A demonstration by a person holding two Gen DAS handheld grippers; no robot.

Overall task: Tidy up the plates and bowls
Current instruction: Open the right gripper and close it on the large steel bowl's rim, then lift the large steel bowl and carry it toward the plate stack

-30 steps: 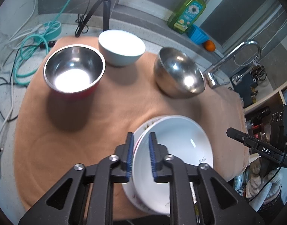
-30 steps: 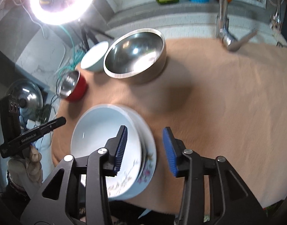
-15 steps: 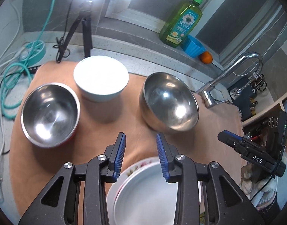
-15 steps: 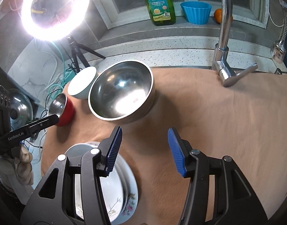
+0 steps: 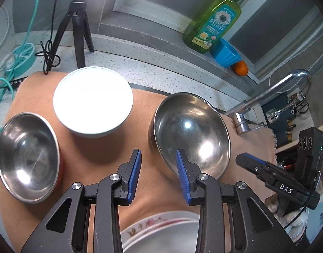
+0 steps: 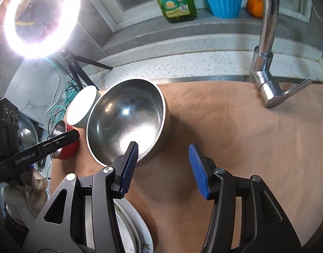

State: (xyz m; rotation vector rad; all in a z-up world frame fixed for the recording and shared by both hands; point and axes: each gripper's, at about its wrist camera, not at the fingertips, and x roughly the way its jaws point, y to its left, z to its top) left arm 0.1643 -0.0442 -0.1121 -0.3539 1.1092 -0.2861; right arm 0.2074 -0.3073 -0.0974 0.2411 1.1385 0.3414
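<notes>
Both the left gripper (image 5: 158, 168) and right gripper (image 6: 163, 164) hang spread and empty above the tan cloth (image 6: 235, 137), the stacked floral white plates (image 5: 159, 229) near, the large steel bowl (image 5: 190, 135) probably next.

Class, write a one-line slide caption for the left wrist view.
Open left gripper hovers over tan cloth between white ceramic bowl and large steel bowl.

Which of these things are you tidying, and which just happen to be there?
Tidying: large steel bowl, white bowl, red-sided steel bowl, stacked floral plates.

Just there: soap bottle, blue cup, orange, tap, ring light.
</notes>
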